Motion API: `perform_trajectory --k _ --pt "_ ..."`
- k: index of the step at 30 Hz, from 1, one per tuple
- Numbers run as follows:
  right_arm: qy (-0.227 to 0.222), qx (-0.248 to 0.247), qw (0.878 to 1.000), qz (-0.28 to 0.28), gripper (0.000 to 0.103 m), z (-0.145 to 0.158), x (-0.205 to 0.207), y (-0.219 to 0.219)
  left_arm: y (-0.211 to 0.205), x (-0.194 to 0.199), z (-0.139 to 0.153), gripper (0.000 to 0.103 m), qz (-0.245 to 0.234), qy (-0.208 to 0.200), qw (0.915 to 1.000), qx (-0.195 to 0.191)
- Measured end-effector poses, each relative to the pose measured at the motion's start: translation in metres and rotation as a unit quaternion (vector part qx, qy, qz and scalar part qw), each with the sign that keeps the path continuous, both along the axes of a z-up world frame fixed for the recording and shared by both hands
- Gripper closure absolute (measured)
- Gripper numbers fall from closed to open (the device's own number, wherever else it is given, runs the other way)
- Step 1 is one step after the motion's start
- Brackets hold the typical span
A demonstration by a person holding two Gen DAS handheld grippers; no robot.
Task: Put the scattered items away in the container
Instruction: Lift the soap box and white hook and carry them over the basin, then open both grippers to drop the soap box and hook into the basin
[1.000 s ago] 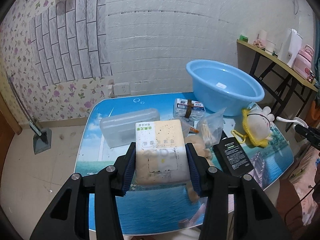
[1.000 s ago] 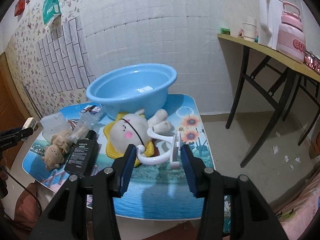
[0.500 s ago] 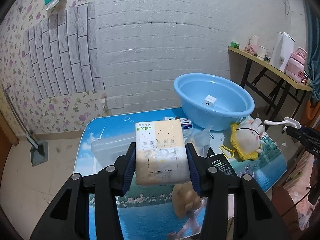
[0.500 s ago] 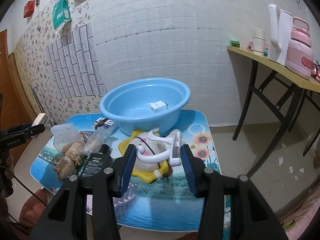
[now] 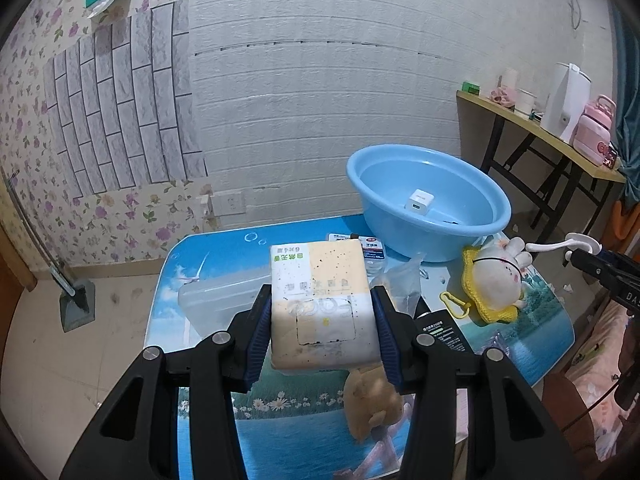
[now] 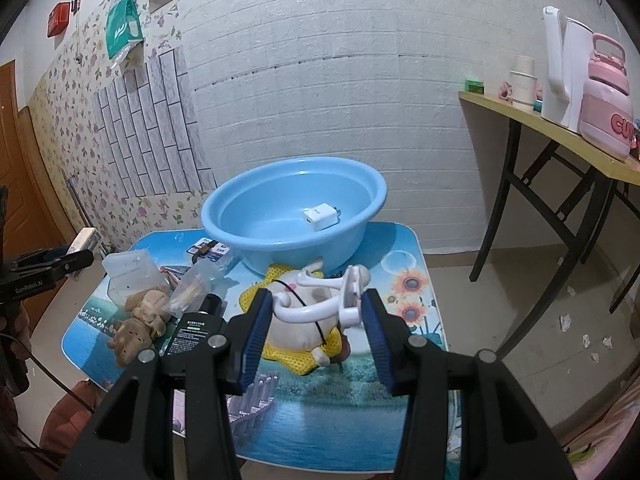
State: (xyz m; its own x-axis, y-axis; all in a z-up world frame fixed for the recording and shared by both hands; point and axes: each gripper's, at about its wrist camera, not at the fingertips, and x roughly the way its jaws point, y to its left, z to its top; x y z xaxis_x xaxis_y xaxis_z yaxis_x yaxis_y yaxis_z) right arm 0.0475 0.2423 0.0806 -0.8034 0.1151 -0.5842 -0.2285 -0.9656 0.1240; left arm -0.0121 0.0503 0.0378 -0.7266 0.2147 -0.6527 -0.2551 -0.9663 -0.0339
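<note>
My left gripper (image 5: 322, 320) is shut on a cream and white tissue pack (image 5: 320, 300), held above the table. My right gripper (image 6: 318, 320) is shut on a white plastic hook (image 6: 320, 304), held above a white plush toy on a yellow net (image 6: 300, 332). The blue basin (image 6: 294, 216) stands at the table's back and holds a white charger cube (image 6: 320, 216). The basin (image 5: 428, 200) also shows in the left wrist view, to the right and beyond the pack.
On the table lie a black bottle (image 6: 194, 332), a brown plush bear (image 6: 138, 324), a clear bag of sticks (image 6: 192, 286), a clear plastic box (image 5: 220, 300) and a small tissue packet (image 6: 210, 250). A wooden side table (image 6: 560, 140) with a kettle stands at the right.
Both grippers have risen and pulled back from the table with their loads. The basin's inside and the charger cube have come into view.
</note>
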Motion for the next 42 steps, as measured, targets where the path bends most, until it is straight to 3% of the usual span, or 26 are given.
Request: perform_trajectory --k 12,19,31,42 --pt "0.049 0.002 0.998 0.031 0.058 0.032 -0.039 -0.011 0.049 -0.035 0.024 0.056 -0.054 0.017 0.9984 0.001" --pt "0.061 -0.009 0.997 0.041 0.058 0.035 -0.066 -0.009 0.095 -0.066 0.021 0.056 -0.089 0.000 0.9959 -0.019" --pt "0.014 -0.037 0.998 0.045 0.058 0.007 -0.123 0.027 0.154 -0.123 -0.002 0.056 -0.122 -0.028 0.9906 -0.056" --pt "-0.019 -0.046 0.998 0.042 0.058 -0.020 -0.150 0.035 0.167 -0.139 -0.033 0.056 -0.133 -0.052 0.9862 -0.083"
